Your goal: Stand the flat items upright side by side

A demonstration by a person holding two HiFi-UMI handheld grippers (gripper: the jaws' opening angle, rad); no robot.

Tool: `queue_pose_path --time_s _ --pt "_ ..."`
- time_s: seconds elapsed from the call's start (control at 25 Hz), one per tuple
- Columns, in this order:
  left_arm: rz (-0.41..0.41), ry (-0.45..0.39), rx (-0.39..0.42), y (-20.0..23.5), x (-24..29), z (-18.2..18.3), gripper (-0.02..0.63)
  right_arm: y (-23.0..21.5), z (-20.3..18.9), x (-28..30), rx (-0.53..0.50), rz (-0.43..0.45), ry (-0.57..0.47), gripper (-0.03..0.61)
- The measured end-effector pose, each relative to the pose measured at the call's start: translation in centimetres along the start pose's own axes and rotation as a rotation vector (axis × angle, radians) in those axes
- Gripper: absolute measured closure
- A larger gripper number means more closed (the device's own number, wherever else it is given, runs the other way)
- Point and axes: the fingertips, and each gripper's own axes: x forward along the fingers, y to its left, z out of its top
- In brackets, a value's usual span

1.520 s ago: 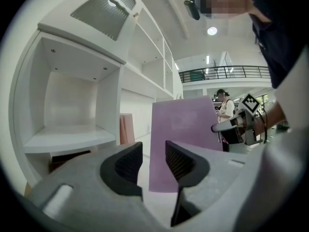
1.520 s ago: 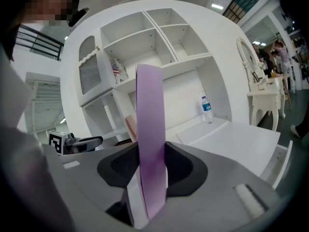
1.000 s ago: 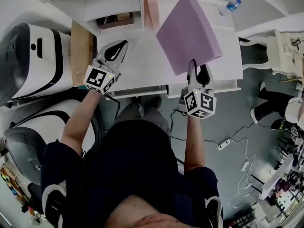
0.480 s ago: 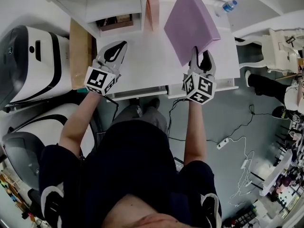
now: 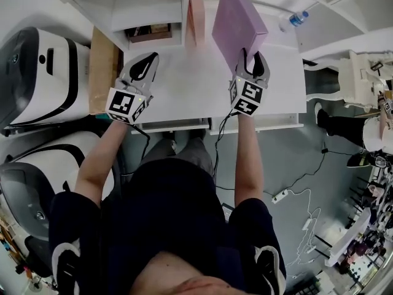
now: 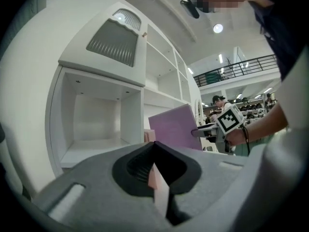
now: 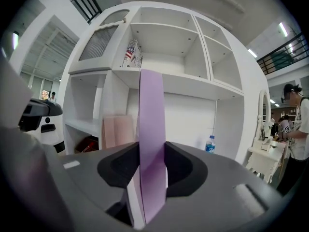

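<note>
My right gripper (image 5: 252,63) is shut on the near edge of a purple flat board (image 5: 236,20), which it holds upright on its edge above the white desk (image 5: 178,85). In the right gripper view the purple board (image 7: 152,105) runs edge-on between the jaws of the right gripper (image 7: 152,151). A pink flat board (image 5: 195,11) stands upright just left of it, against the shelf divider, and shows too as the pink board (image 7: 118,129). My left gripper (image 5: 144,66) rests at the desk's left, shut, with nothing held. From the left gripper (image 6: 154,146) I see the purple board (image 6: 176,129).
A white shelf unit (image 7: 169,37) rises behind the desk. A water bottle (image 5: 297,18) stands at the back right. A brown panel (image 5: 103,69) and white machines (image 5: 43,72) flank the desk's left. A cubby (image 5: 147,31) holds small items. A person (image 7: 297,124) stands far right.
The right gripper moved left and rolled, turning the purple board from a slanted face-up tilt to upright on its edge, closer to the pink board. The left gripper stayed put.
</note>
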Motion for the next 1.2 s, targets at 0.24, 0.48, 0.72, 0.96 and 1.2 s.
queue_pose_path --time_s 0.24,0.48,0.72,0.96,1.2 --pt "0.142 -0.003 -0.034 -0.2 1.1 0.4 0.614 -0.1 -0.5 4.0 -0.034 0.071 0.011 0.426" --pt "0.22 -0.003 -0.039 -1.0 2.5 0.6 0.614 -0.6 -1.2 7.0 -0.054 0.111 0.017 0.426" --pt "0.256 -0.001 -0.028 -1.5 3.2 0.7 0.614 -0.1 -1.8 10.1 -0.092 0.132 0.012 0.426" --pt "0.279 0.006 -0.028 -1.5 3.0 0.7 0.614 1.1 -2.1 12.3 -0.115 0.136 -0.008 0.426" --pt "0.302 0.014 -0.035 -1.3 2.4 0.3 0.614 2.3 -2.4 13.2 -0.153 0.108 -0.05 0.426"
